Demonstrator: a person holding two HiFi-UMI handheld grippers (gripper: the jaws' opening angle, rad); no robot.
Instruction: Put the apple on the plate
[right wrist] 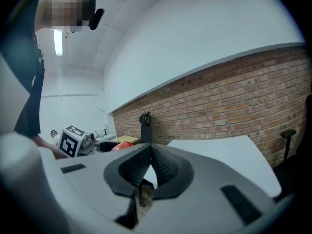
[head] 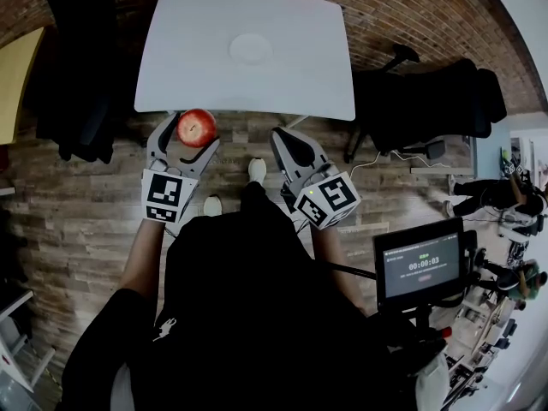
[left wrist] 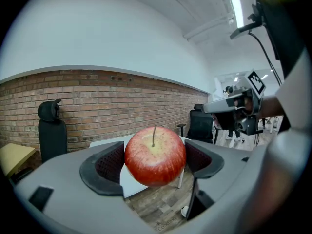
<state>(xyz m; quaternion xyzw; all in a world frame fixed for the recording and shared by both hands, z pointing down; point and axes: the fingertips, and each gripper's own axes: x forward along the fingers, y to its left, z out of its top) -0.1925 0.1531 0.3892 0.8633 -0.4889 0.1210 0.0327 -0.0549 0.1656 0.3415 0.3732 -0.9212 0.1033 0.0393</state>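
At the far left edge of the head view sits a yellow table, with a dark chair beside it against the brick wall. Your left gripper is held level above the wood floor, just short of the white desk's near left corner. Its fingers stand wide and clamp the red apple from both sides. The apple sits upright, stem up, touching both pads and resting on nothing else. From above, the apple overlaps the desk's near edge but is not on the desk.

The white plate lies flat near the middle of the desk, well apart from the apple and with nothing on it.

To the right, your right gripper points toward the same near edge of the desk, about level. Its fingers are pressed together with nothing between them. Its own view looks along the desk top and catches the left gripper's marker cube off to its left.

Farther right stands a black office chair beside the desk, and nearer you, at lower right, is a small screen showing a timer.
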